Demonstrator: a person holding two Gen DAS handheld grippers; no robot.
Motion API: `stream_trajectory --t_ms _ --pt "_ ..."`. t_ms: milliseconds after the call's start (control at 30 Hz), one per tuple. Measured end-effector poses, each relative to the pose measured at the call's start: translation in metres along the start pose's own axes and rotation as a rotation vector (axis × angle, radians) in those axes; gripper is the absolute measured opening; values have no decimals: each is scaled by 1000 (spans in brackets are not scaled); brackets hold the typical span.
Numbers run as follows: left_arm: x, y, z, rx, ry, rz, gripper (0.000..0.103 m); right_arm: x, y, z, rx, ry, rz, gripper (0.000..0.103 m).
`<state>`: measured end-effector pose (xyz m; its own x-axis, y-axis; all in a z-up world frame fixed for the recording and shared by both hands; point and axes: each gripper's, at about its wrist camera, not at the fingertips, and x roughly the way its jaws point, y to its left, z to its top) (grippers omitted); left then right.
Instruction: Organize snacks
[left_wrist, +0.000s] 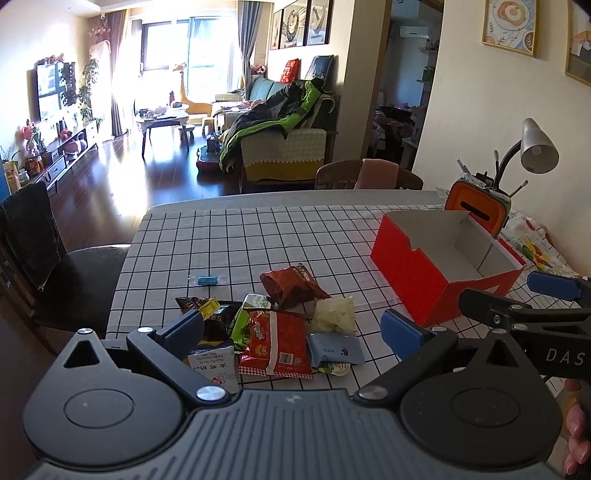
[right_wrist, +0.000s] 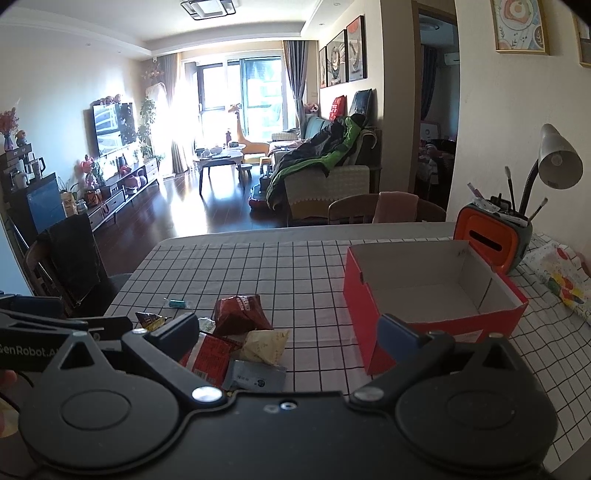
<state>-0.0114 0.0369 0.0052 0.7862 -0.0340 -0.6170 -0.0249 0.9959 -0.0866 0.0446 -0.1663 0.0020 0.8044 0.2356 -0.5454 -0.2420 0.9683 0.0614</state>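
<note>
A pile of snack packets lies on the checked tablecloth: a dark red bag (left_wrist: 291, 286) (right_wrist: 238, 310), a red-orange packet (left_wrist: 279, 341) (right_wrist: 208, 356), a pale yellow bag (left_wrist: 334, 314) (right_wrist: 266, 345), a grey-blue sachet (left_wrist: 334, 349) (right_wrist: 255, 376) and a small blue candy (left_wrist: 207, 280) (right_wrist: 177, 303) apart to the left. An open, empty red box (left_wrist: 417, 280) (right_wrist: 373, 314) stands to the right. My left gripper (left_wrist: 293, 328) is open above the pile's near side. My right gripper (right_wrist: 288, 330) is open between pile and box, and shows in the left wrist view (left_wrist: 517, 295).
An orange tissue holder (left_wrist: 476, 210) (right_wrist: 487, 242), pen pot and desk lamp (right_wrist: 557, 162) stand behind the box by the wall. A patterned cloth (right_wrist: 561, 280) lies at the far right. Chairs stand at the table's left (left_wrist: 55, 258) and far side (right_wrist: 384, 208).
</note>
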Motion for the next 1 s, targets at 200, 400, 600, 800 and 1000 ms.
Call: stream_trajectory --t_ms 200,400,600,800,1000 --pt "9 1 3 -15 23 10 103 11 -3 5 -11 23 16 103" --pt "25 7 3 -32 57 28 103 30 -2 7 -21 57 36 103" --pt "42 20 -2 -67 100 57 103 56 2 5 -53 109 85 102" --pt "59 46 -6 -143 163 138 103 86 -1 4 -45 173 148 98" --pt "70 65 -9 -167 179 171 103 115 -5 -4 -115 226 182 94"
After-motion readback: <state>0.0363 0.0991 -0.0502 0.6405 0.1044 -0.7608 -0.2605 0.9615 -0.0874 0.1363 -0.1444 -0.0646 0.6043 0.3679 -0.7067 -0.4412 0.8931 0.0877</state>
